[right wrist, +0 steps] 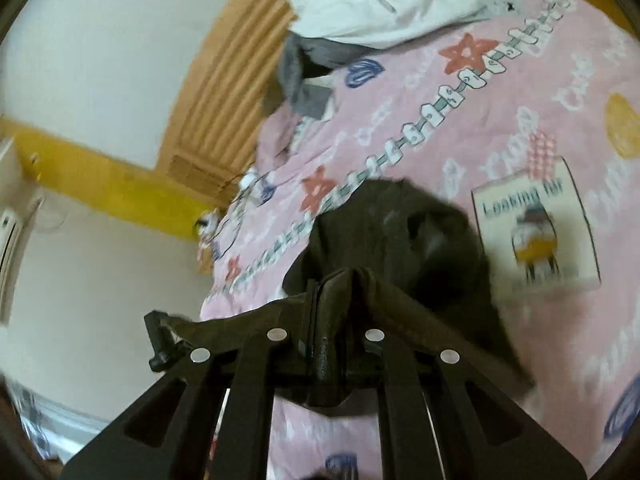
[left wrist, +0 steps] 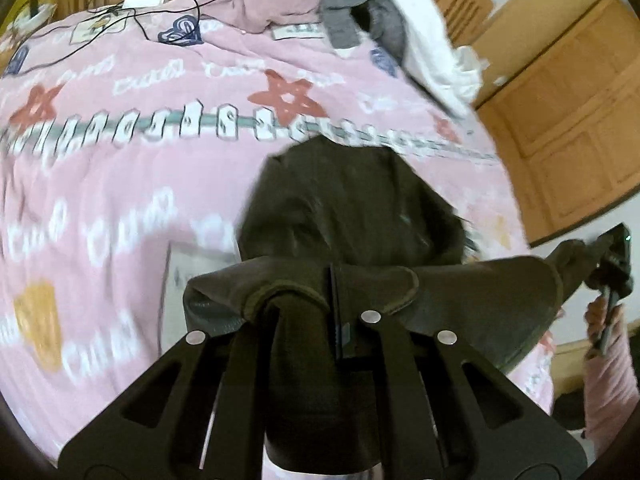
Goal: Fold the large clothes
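Note:
A dark olive garment (left wrist: 352, 208) hangs over the pink patterned bedspread (left wrist: 120, 168), held up by both grippers along one edge. My left gripper (left wrist: 334, 288) is shut on that edge, cloth bunched over its fingers. My right gripper (right wrist: 320, 292) is shut on the same garment (right wrist: 400, 240); it also shows at the far right of the left wrist view (left wrist: 612, 264), with the edge stretched taut between the two. The left gripper shows small at the lower left of the right wrist view (right wrist: 160, 340). The lower part of the garment drapes onto the bed.
A pile of grey clothes (left wrist: 352, 16) and white clothes (left wrist: 432, 48) lies at the far side of the bed. A black cable (left wrist: 160, 12) and small items lie near the headboard. Wooden cabinet doors (left wrist: 568, 120) stand to the right. A wooden headboard (right wrist: 224, 100) is behind.

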Tool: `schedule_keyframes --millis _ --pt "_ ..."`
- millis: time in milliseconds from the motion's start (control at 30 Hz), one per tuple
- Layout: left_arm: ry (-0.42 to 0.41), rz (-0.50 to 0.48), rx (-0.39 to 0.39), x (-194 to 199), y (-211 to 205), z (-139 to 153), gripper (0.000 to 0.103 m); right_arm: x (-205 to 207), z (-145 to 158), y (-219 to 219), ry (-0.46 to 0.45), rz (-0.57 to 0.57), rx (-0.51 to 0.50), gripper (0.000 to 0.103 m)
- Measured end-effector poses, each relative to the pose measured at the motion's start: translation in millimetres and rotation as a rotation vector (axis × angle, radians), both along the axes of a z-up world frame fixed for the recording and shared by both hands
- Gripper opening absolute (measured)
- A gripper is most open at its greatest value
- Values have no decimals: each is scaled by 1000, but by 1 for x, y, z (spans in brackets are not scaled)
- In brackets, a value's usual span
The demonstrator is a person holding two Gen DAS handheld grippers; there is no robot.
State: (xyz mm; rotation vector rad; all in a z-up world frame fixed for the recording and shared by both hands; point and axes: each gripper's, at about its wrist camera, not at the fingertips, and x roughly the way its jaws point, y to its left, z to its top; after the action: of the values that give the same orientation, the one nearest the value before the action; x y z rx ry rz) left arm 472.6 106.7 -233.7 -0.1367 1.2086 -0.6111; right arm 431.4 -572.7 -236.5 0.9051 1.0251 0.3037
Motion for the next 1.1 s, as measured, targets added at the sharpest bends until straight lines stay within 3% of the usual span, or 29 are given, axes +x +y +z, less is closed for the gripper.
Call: schedule_keyframes --millis 200,300,367,467,567,633,667,700,733,800,933,1000,1100 --pt "89 81 105 111 -37 -56 8 134 -89 -21 206 -55 -96 8" --pt "146 157 59 145 -39 -77 8 171 -129 -28 269 -121 -104 8" --pt "170 187 74 161 -42 -90 8 191 -149 -30 289 -167 -83 8" --pt "306 204 144 179 -45 -126 9 213 -178 -26 360 -167 -68 11" --pt "456 231 148 184 -41 -152 15 222 -195 -21 423 -177 -47 29" --pt "503 223 136 184 -41 -152 23 223 -198 -24 429 -187 12 59" --pt "519 218 121 186 -41 -151 37 222 -195 -27 422 -206 6 67" --pt "553 198 65 188 -41 -146 77 222 -190 -29 411 -218 -4 78" --pt "577 189 15 191 -41 -141 99 221 -184 -33 391 -224 -11 79" --pt "624 187 -63 198 -39 -125 97 219 -173 -35 390 -214 -31 79" --pt "528 168 61 200 -42 -90 97 203 -134 -1 316 -48 -182 71" --pt "394 129 167 187 -51 -67 97 180 -113 36 243 96 -297 70" --pt "306 43 133 150 -62 -56 97 138 -105 90 176 266 -383 68"
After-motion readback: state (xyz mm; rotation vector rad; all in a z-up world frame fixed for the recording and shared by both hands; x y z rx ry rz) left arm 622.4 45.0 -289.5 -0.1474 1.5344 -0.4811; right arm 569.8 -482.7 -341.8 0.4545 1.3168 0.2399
